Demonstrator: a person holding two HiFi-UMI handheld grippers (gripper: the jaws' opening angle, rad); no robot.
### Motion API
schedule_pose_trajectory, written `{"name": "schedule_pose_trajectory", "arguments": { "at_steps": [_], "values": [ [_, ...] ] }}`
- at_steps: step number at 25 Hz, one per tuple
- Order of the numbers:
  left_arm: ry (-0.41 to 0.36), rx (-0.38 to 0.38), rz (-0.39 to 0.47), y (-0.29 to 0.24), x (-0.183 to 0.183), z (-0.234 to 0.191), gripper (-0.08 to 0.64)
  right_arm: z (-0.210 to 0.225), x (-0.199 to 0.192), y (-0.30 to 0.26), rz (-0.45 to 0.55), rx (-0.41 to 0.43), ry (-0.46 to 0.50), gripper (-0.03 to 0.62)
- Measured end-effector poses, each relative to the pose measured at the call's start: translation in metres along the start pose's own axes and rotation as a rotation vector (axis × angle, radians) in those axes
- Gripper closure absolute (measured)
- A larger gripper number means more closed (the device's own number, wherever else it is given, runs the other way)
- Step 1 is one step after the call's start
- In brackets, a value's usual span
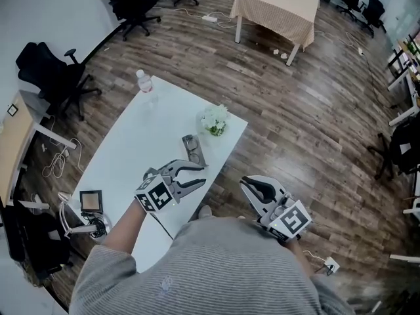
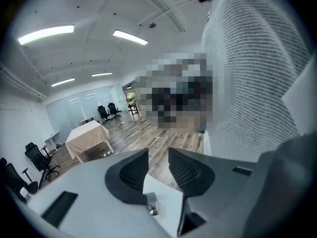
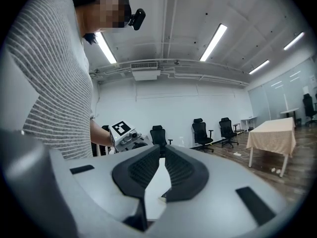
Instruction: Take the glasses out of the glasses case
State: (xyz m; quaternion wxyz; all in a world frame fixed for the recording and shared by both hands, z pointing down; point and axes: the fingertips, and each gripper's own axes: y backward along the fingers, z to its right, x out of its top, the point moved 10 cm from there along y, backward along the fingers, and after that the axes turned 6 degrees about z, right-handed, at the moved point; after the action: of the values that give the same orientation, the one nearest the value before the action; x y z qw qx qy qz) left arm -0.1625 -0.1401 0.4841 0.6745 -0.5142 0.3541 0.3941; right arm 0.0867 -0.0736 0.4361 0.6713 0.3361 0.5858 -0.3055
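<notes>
A grey glasses case (image 1: 193, 151) lies on the white table (image 1: 131, 149), near its right edge; I cannot tell whether it is open or what is inside. My left gripper (image 1: 204, 174) hovers just short of the case, over the table's near corner, jaws open with nothing between them (image 2: 158, 155). The right gripper (image 1: 243, 182) is off the table to the right, over the wood floor, jaws shut and empty (image 3: 162, 155). In the right gripper view the left gripper's marker cube (image 3: 121, 129) shows beside the person's striped sleeve.
A small pot of white flowers (image 1: 214, 120) stands just beyond the case. A clear bottle (image 1: 144, 81) is at the table's far corner. A cloth-covered table (image 1: 275, 5) and black office chairs (image 1: 56, 71) stand farther off. Cables and a small box (image 1: 90, 202) lie left.
</notes>
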Motion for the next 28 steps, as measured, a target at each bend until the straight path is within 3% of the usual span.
{"name": "schedule_pose_trajectory", "arguments": {
  "at_steps": [3,8,12,28],
  "values": [
    [-0.042,-0.014,-0.045,0.000,-0.009,-0.006,0.443,0.000,0.001,0.002,0.003,-0.011,0.004,0.569],
    [-0.187,-0.065,-0.186,-0.005,-0.027,-0.015,0.445,0.001,0.002,0.009,-0.005,-0.040,0.015,0.569],
    [-0.268,-0.095,-0.249,-0.008,-0.039,-0.023,0.445,0.001,0.002,0.013,0.002,-0.053,0.003,0.569],
    [-0.391,-0.218,-0.444,-0.016,-0.106,-0.040,0.446,-0.001,0.003,0.021,-0.010,-0.124,0.021,0.569]
  ]
}}
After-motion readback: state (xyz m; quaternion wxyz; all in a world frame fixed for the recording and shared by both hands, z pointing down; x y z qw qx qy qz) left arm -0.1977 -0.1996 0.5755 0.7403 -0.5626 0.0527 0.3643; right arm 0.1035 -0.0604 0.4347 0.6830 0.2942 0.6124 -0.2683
